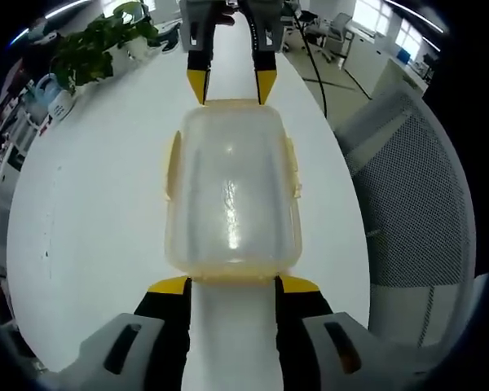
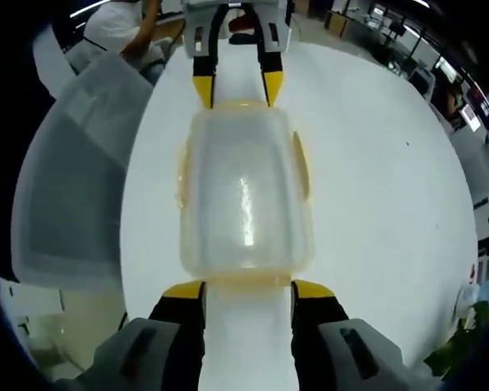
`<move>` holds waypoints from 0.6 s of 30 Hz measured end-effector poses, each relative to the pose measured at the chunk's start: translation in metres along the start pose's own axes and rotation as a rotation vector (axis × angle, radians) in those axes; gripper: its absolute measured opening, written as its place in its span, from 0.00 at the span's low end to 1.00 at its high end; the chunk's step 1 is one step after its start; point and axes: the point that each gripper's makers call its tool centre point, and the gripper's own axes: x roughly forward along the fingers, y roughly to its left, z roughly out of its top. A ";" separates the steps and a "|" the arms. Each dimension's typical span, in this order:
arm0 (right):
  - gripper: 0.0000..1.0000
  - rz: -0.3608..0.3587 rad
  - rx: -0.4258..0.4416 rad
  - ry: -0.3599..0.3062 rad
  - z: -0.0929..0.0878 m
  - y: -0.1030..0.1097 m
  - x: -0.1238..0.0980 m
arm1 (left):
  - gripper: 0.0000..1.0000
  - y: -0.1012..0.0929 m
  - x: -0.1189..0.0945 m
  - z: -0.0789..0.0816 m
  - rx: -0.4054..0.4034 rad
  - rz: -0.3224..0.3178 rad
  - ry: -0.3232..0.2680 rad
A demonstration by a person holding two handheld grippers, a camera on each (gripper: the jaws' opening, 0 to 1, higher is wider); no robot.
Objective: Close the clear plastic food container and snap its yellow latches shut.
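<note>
The clear plastic container (image 1: 232,195) lies lengthwise on the white table (image 1: 90,204) with its lid on. Yellow latches (image 1: 173,163) stand a little out from its long sides. My left gripper (image 1: 234,285) is open, its yellow-tipped jaws spread at the container's near end. My right gripper (image 1: 232,88) faces it from the far end, also open. In the right gripper view the same container (image 2: 244,191) lies between my right gripper (image 2: 248,290) below and my left gripper (image 2: 238,88) above. I cannot tell whether the end latches are snapped.
A grey mesh chair (image 1: 416,187) stands close beside the table's edge, and shows again as the chair (image 2: 73,179) in the right gripper view. A potted plant (image 1: 98,45) sits at the table's far corner. A person (image 2: 118,24) stands behind the table.
</note>
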 end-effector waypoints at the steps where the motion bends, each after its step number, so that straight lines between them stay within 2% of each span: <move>1: 0.42 -0.004 -0.003 0.002 -0.001 -0.001 0.000 | 0.44 0.000 0.000 0.000 0.000 0.002 0.000; 4: 0.43 -0.002 0.020 -0.004 -0.001 0.000 -0.001 | 0.45 0.002 0.001 -0.005 -0.030 0.001 0.020; 7: 0.42 -0.010 0.040 -0.007 -0.001 -0.002 -0.003 | 0.45 0.001 0.000 -0.005 -0.039 0.001 0.012; 10: 0.40 -0.011 0.104 -0.032 0.001 -0.003 -0.006 | 0.45 0.002 -0.002 -0.005 -0.064 0.004 0.002; 15: 0.39 -0.008 0.190 -0.068 0.001 -0.001 -0.010 | 0.45 0.003 -0.008 -0.001 -0.222 -0.007 -0.046; 17: 0.39 -0.006 0.262 -0.085 0.001 0.000 -0.011 | 0.45 0.000 -0.009 0.000 -0.292 -0.027 -0.059; 18: 0.39 -0.006 0.273 -0.089 0.001 0.001 -0.011 | 0.46 -0.001 -0.009 0.000 -0.357 -0.034 -0.067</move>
